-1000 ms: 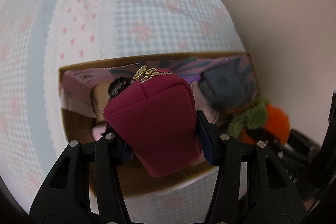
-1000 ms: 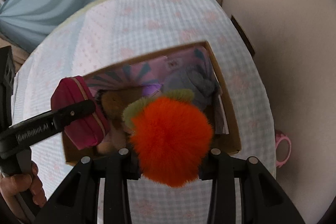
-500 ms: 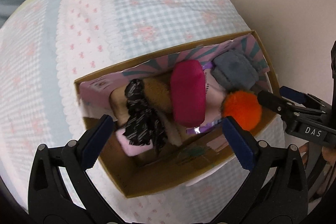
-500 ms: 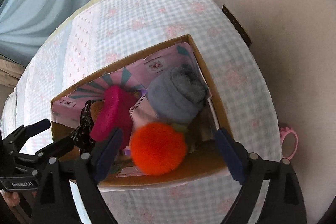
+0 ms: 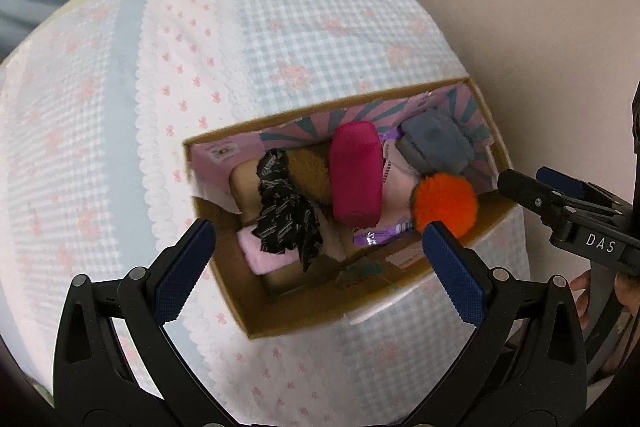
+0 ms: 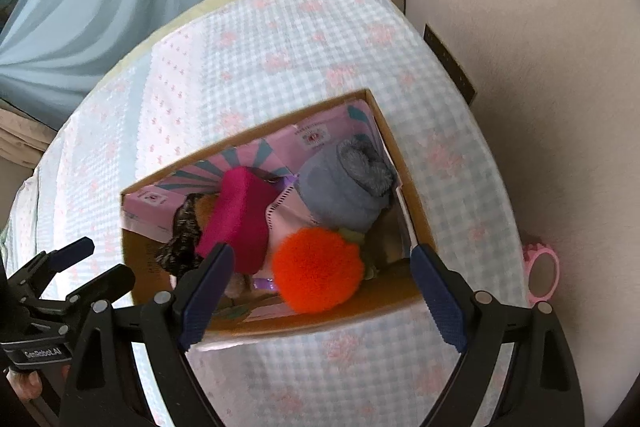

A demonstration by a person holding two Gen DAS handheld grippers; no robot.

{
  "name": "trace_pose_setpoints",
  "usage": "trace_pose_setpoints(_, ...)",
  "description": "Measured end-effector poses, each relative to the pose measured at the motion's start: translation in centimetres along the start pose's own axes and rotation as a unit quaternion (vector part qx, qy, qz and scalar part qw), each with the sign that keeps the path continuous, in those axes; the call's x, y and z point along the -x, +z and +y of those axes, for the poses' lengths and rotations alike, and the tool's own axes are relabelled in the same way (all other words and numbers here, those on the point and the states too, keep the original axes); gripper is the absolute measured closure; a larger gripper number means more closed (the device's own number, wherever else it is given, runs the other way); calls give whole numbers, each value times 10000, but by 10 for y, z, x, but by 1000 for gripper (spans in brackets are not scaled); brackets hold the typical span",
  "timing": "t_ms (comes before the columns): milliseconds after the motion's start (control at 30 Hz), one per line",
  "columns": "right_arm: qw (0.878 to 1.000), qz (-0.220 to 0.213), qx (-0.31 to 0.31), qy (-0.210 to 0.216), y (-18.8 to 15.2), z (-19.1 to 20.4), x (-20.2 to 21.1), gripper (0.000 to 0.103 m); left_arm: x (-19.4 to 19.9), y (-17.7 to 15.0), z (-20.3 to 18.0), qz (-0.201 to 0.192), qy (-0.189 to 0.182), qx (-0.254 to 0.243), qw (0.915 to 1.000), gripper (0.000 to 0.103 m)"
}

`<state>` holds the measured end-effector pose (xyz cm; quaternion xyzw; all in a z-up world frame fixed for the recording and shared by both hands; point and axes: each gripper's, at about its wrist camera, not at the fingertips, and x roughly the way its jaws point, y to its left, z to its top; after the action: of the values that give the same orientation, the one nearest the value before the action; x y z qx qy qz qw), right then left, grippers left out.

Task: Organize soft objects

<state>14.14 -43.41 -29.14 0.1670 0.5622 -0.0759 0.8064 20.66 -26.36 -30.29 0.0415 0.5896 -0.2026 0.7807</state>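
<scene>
Nearest the lens, left gripper (image 5: 316, 263) spread wide, nothing between the ribbed blue pads (image 5: 182, 267), black plastic arms below. Right gripper (image 6: 320, 299) likewise wide apart and empty, same blue ribbed pads (image 6: 206, 295); it also shows at the right edge of the left view.

Just beyond both, open cardboard box (image 5: 256, 323) sitting on a quilted blue-gingham and pink-floral bedspread (image 5: 280, 27) with a white scalloped lace strip. Box lined on far wall with glossy pink card printed with teal sunburst stripes.

Contents, near to far: fluffy orange pompom (image 6: 318, 269), round, long fur, at the near right side, a bit of green plush touching it. Crinkled black printed scrunchie-like fabric (image 5: 286, 211) at left, lying over a pale pink fuzzy block (image 5: 268, 255) and a tan foam-looking piece. Magenta zip pouch (image 5: 356, 175), smooth matte, rounded rectangle, standing mid-box, leaning against brown fuzzy plush (image 5: 310, 173). Pink packet with serrated edge (image 6: 286, 215) between pouch and pompom. Grey-blue rolled fleece (image 6: 344, 191) in the far right corner, fuzzy grey end showing.

Beyond the bed: beige wall, pale blue curtain (image 6: 88, 7). Small pink ring-shaped item (image 6: 542, 273) at bed's right edge.
</scene>
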Motion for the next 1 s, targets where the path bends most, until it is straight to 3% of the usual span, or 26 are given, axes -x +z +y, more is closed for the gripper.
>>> trace_pose_setpoints(200, 9990, -391, 221, -51, -9, 27, 52, 15, 60, -9, 8, -388, 38, 1, 9992, 0)
trace_pose_setpoints(467, 9925, -1103, 515, -62, -34, 93, 144, 15, 177, -43, 41, -1218, 302, 74, 9921, 0)
trace_pose_setpoints(767, 9768, -1773, 1196, 115, -69, 180, 226, 15, 306, -93, 91, -2296, 631, 451, 9702, 0)
trace_pose_setpoints(1000, 9658, -2176, 1386, 238, -91, 213, 265, 15, 352, -125, 110, -2798, 927, 636, 9535, 0)
